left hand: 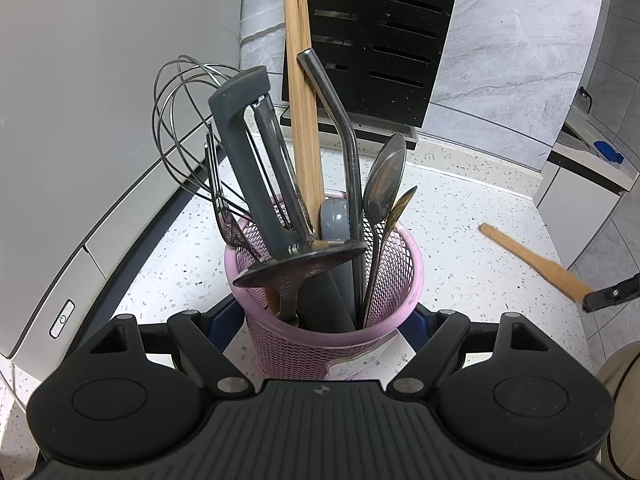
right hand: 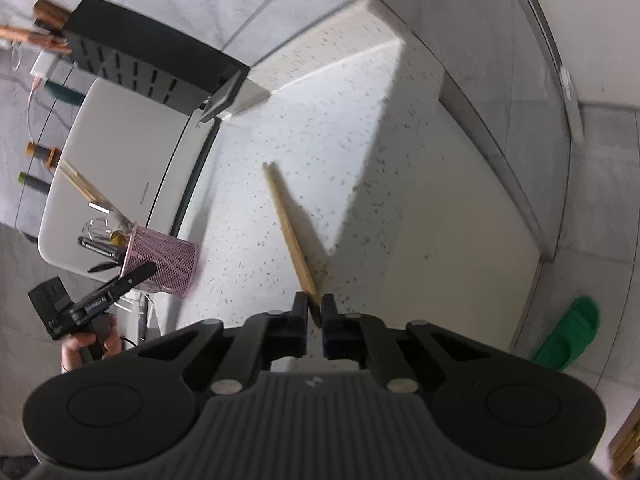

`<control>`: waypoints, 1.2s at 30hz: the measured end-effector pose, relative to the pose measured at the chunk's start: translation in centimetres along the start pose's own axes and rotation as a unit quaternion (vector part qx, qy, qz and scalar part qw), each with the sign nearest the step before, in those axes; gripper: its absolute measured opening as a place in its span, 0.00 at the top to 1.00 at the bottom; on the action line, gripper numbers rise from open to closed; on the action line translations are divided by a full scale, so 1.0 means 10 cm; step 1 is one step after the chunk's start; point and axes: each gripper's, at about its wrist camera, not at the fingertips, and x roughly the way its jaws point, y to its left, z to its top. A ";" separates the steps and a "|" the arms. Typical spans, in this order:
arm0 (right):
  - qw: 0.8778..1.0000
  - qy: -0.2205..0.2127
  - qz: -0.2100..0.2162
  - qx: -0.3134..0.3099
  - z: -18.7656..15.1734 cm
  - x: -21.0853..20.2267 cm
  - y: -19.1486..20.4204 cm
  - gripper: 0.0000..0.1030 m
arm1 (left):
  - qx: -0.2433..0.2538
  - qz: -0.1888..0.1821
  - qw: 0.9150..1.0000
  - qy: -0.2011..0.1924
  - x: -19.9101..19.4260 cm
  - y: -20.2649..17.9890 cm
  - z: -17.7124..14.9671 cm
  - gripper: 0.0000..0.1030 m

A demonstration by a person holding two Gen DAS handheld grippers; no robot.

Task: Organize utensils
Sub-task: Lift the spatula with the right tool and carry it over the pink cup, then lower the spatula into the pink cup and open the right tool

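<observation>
Holder (left hand: pixel 332 320): pink mesh, centre of frame. Table (left hand: pixel 460 240): white with grey and dark speckles. Knife block (left hand: pixel 372 40): black, slotted, top centre. Wall (left hand: pixel 520 40): grey, marble-veined. Spatula (left hand: pixel 536 260): light wood, right edge. Appliance (left hand: pixel 80 120): pale grey, left. Slipper (right hand: pixel 568 332): green, lower right in the right wrist view.

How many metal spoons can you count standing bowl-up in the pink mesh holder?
2. A large spoon stands at the right side of the pink mesh holder; a smaller spoon leans just right of it. Others may be hidden among the crowded utensils.
</observation>
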 end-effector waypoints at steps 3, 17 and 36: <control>0.999 -0.011 -0.007 -0.032 0.02 -0.08 0.16 1.00 | 0.000 0.000 1.000 0.000 0.00 0.00 0.00 0.10; 0.969 -0.034 -0.080 -0.232 0.20 -0.33 1.21 1.00 | -0.001 -0.002 1.000 -0.002 0.00 0.00 0.00 0.10; 0.914 -0.029 -0.100 -0.392 0.43 -0.17 2.69 1.00 | 0.000 -0.025 0.999 -0.022 -0.03 0.10 -0.07 0.09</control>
